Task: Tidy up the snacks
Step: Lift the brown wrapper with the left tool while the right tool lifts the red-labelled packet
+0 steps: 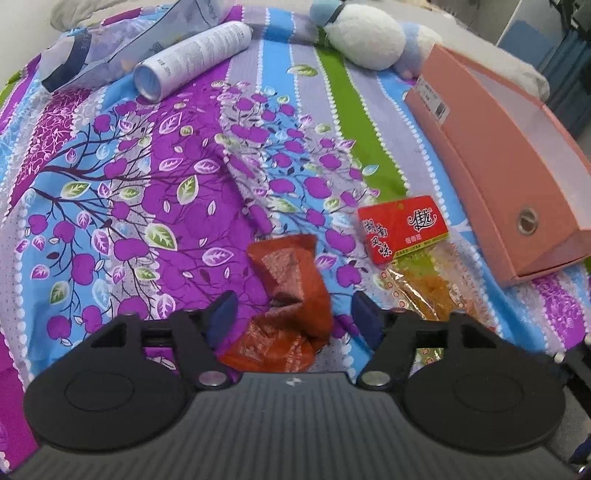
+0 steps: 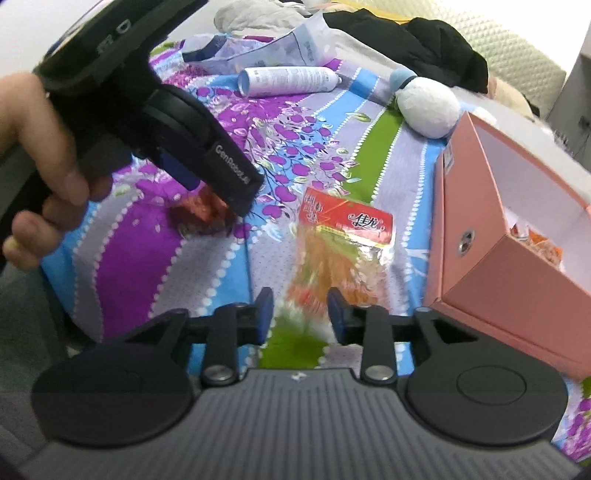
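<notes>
Left gripper, jaws wide, straddles the crumpled orange snack packet; right gripper, jaws narrower and empty, nears the red-labelled snack bag. Both lie outside the pink box, which seems to hold some snacks already

A wide bed fills both views, covered with a cotton bed sheet printed with purple apple trees, pale leaves and long stripes of blue, lilac and green edged with white dots. The sheet has soft folds near the middle. At the far end of the bed lies a crumpled grey blanket, and beside it a heap of black clothing. Behind these stands a cream padded headboard with a quilted pattern. A plain white wall shows at the upper left — flat, even light, no hard shadows. At the upper right a blue and white cabinet is partly visible.
</notes>
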Motion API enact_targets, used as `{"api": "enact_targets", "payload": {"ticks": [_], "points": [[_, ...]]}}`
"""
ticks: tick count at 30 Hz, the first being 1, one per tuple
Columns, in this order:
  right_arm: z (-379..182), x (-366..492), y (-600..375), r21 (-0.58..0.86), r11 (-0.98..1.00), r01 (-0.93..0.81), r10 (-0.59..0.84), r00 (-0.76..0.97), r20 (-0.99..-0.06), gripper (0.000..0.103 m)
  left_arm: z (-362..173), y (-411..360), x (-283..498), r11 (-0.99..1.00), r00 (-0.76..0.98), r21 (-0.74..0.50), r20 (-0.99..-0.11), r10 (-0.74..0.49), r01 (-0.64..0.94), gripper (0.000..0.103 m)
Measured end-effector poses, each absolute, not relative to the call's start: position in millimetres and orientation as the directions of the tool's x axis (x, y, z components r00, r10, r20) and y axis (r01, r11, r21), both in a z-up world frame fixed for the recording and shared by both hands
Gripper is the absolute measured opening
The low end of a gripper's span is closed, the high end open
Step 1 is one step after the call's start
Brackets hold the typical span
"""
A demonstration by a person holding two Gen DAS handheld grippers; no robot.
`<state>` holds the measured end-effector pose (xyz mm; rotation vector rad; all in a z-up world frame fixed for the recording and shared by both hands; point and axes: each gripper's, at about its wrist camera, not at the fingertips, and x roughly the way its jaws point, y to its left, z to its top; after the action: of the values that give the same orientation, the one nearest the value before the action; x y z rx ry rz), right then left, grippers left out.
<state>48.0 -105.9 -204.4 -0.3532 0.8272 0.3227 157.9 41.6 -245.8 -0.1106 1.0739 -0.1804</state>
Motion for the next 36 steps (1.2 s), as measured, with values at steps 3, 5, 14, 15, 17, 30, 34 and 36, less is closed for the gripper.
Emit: {"api": "enact_targets", "payload": {"ticks": [3, 5, 14, 15, 17, 30, 34, 36], "points": [[-199, 48, -112, -0.128, 0.911, -0.391, 0.175, 0.650, -0.739, 0.085, -243, 41, 158, 0.979, 0.466, -0.174, -0.861, -0.204, 0.107, 0.080], [-197, 49, -118, -0.079, 0.926, -0.369, 0.201, 0.659, -0.725, 0.086, -242, 41, 157, 0.979, 0.474, -0.169, -0.857, -0.202, 0.112, 0.083], [-205, 65, -134, 0.030, 0.962, -0.270, 0.212, 0.676, -0.706, 0.086, -238, 42, 161, 0.974, 0.493, -0.177, -0.841, -0.224, 0.140, 0.084], [-207, 67, -135, 0.036, 0.962, -0.270, 0.216, 0.676, -0.705, 0.086, -239, 42, 162, 0.972, 0.492, -0.184, -0.839, -0.232, 0.144, 0.084], [-209, 72, -136, 0.033, 0.965, -0.260, 0.208, 0.682, -0.701, 0.086, -240, 40, 165, 0.973, 0.492, -0.177, -0.840, -0.228, 0.147, 0.084], [-231, 107, -145, 0.074, 0.975, -0.211, 0.193, 0.629, -0.753, 0.086, -258, 35, 177, 0.967, 0.434, -0.182, -0.867, -0.244, 0.179, 0.080], [-240, 114, -148, 0.063, 0.980, -0.191, 0.170, 0.621, -0.765, 0.086, -262, 36, 173, 0.969, 0.434, -0.176, -0.869, -0.237, 0.175, 0.078], [-245, 118, -150, 0.062, 0.981, -0.185, 0.164, 0.607, -0.778, 0.086, -269, 35, 173, 0.970, 0.420, -0.169, -0.878, -0.228, 0.172, 0.074]]}}
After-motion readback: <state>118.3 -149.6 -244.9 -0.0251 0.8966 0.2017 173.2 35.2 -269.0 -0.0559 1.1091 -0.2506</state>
